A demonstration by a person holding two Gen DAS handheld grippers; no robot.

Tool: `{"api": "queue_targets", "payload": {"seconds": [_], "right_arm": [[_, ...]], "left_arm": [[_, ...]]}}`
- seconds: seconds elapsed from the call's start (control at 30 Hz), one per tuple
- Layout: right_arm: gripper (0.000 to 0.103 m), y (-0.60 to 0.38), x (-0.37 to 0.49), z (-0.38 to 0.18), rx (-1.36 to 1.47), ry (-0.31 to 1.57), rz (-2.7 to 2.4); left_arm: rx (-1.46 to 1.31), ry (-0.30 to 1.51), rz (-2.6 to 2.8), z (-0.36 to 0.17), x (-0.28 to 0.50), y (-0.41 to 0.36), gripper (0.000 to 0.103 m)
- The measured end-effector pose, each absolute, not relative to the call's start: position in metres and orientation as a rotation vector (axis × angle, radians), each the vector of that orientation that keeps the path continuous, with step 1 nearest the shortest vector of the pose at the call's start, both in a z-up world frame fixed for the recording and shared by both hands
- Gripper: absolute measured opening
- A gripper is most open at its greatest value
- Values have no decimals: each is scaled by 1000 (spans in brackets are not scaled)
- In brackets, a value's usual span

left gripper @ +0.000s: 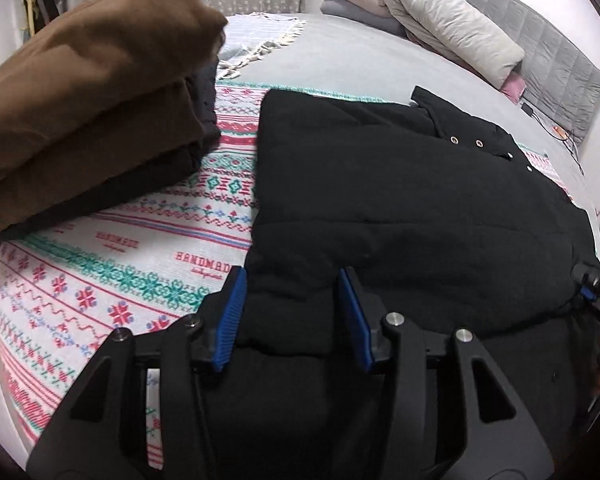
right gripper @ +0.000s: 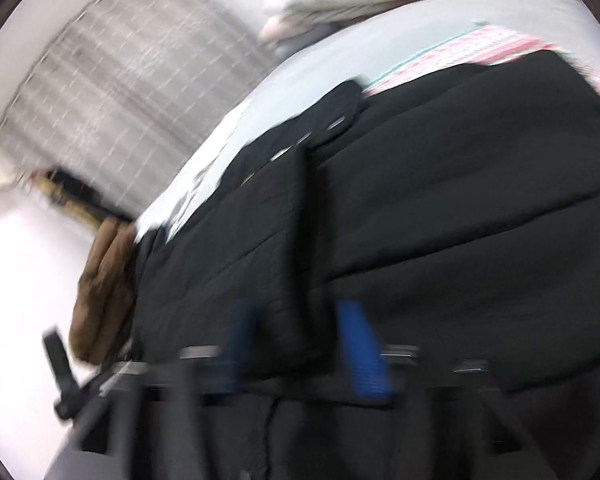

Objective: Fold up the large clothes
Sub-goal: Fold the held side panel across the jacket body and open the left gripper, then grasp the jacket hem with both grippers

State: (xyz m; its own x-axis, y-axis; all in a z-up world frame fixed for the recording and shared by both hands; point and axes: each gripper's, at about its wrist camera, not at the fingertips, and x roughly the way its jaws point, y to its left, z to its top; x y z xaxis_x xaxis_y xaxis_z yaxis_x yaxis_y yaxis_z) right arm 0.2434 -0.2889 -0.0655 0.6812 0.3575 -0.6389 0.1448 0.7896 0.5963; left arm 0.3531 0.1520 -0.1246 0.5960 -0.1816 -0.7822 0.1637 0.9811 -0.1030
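Note:
A black padded jacket [left gripper: 400, 200] lies spread on the patterned blanket [left gripper: 100, 280], its snap-button edge toward the far right. My left gripper [left gripper: 292, 300] is at the jacket's near left hem, and puffy fabric fills the gap between its blue pads [left gripper: 232, 312]. In the blurred right wrist view, my right gripper [right gripper: 296, 340] has a folded flap of the jacket [right gripper: 460, 200] between its blue pads [right gripper: 360, 344]. The right gripper [left gripper: 594, 290] also shows at the jacket's near right edge in the left wrist view.
A folded brown garment [left gripper: 92, 100] sits stacked on dark clothes at the left of the bed. Pillows [left gripper: 448, 20] lean on the grey headboard [left gripper: 556, 64] at the back. A cable [left gripper: 568, 136] lies at the far right. A curtain [right gripper: 112, 80] hangs behind.

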Motion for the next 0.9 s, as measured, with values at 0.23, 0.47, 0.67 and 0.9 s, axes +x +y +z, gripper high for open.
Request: {"api": "queue_targets", "payload": {"seconds": [0.23,0.47,0.67,0.9], "right_arm": [[13,-265,236,-35,539,940,41],[26,-249,230,-29,349,897,-94],[59,-251,225,-34,224,920,-159],[65,-273,225,-46,358,1011,-175]], "left_arm": [[-86,740,-269,-86,328,156,50],[35,885,-295,-125,339,128,50],[108,868,-271,-125,333,117,52],[68,884,-316,-119,327,115,84]]}}
